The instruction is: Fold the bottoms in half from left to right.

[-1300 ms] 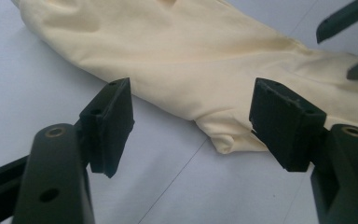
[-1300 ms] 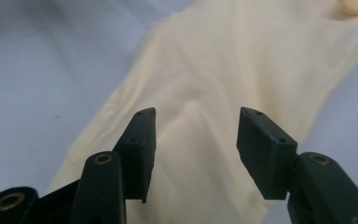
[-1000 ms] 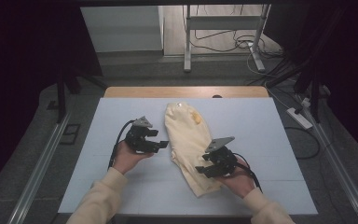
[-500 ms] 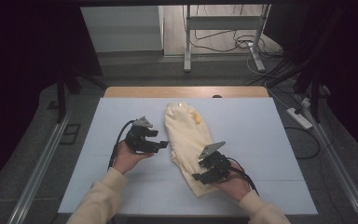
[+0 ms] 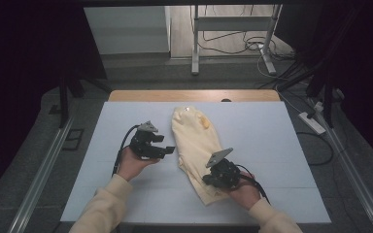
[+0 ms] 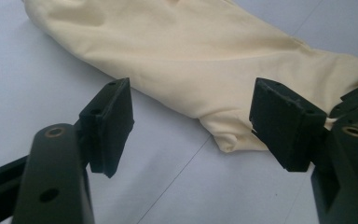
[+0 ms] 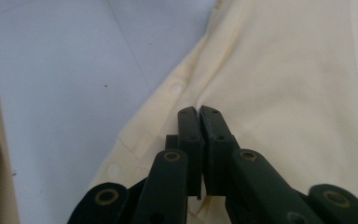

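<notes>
The right hand-held gripper (image 5: pixel 212 175) has just squeezed its jaws together; a second ago they stood apart. Now they pinch the one yellow shirt (image 5: pixel 196 145) near its close end. The left hand-held gripper (image 5: pixel 167 149) stays wide open beside it. The shirt lies long on the table (image 5: pixel 281 141), running from far to near.

- Right gripper (image 5: pixel 212 178): its jaws have just been closing. They stood apart a second ago; in the right gripper view the pads now meet, with a fold of the pale yellow shirt (image 7: pixel 279 79) pinched between them, just beside the button placket.
- Right gripper position: it has edged slightly down over the shirt's (image 5: pixel 194 141) near end since the earliest picture.
- Its grey three-cornered plate (image 5: pixel 218 157) now stands more upright than a second ago.
</notes>
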Motion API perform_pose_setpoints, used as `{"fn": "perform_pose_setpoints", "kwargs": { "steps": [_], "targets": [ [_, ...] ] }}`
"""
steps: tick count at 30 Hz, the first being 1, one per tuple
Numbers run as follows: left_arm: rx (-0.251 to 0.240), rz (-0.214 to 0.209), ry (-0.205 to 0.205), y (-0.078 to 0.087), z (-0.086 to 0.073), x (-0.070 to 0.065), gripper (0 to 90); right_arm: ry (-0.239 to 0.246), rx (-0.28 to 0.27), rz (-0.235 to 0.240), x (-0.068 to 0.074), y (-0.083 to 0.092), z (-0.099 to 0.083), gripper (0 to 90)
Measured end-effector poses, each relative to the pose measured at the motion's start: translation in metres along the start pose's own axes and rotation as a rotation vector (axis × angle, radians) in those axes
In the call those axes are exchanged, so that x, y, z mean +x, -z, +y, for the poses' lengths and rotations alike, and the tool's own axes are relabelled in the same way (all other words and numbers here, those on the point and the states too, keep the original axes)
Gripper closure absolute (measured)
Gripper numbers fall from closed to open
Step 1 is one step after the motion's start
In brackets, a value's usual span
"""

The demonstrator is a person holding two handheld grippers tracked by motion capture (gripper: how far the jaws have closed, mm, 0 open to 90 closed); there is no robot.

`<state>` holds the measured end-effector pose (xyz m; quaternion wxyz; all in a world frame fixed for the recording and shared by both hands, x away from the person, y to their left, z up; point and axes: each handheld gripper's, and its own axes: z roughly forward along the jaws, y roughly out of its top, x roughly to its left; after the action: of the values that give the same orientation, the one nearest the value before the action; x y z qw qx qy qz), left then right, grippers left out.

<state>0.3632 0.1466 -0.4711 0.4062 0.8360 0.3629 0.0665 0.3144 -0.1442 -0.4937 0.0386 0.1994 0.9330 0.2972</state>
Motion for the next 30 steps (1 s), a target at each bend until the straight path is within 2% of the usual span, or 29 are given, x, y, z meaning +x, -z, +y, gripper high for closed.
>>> {"fn": "perform_pose_setpoints", "kwargs": {
  "steps": [11,13,18,21,24,28,30],
  "targets": [
    [-0.003,0.003,0.002,0.001,0.0,0.001,30.3,0.018,-0.066,0.063,0.012,0.006,0.009,87.4],
    [-0.002,0.004,0.002,0.001,0.0,0.001,30.3,0.036,-0.059,0.064,0.015,0.004,0.011,87.3],
    [-0.004,0.003,0.001,0.001,0.0,0.001,30.3,0.028,-0.046,0.06,0.013,-0.001,0.009,86.2],
    [-0.004,0.005,0.002,0.001,0.0,0.001,30.3,0.021,-0.052,0.064,0.011,0.002,0.007,79.2],
    [-0.006,0.01,0.006,0.001,0.0,0.001,29.4,0.0,-0.069,0.057,0.009,0.005,0.007,63.8],
    [-0.002,0.01,0.002,0.001,0.0,0.001,29.4,-0.036,-0.115,0.027,0.001,0.015,0.005,52.2],
    [-0.001,0.01,0.001,0.001,0.0,0.001,29.4,-0.049,-0.132,-0.004,-0.003,0.02,0.004,46.9]
  ]
}}
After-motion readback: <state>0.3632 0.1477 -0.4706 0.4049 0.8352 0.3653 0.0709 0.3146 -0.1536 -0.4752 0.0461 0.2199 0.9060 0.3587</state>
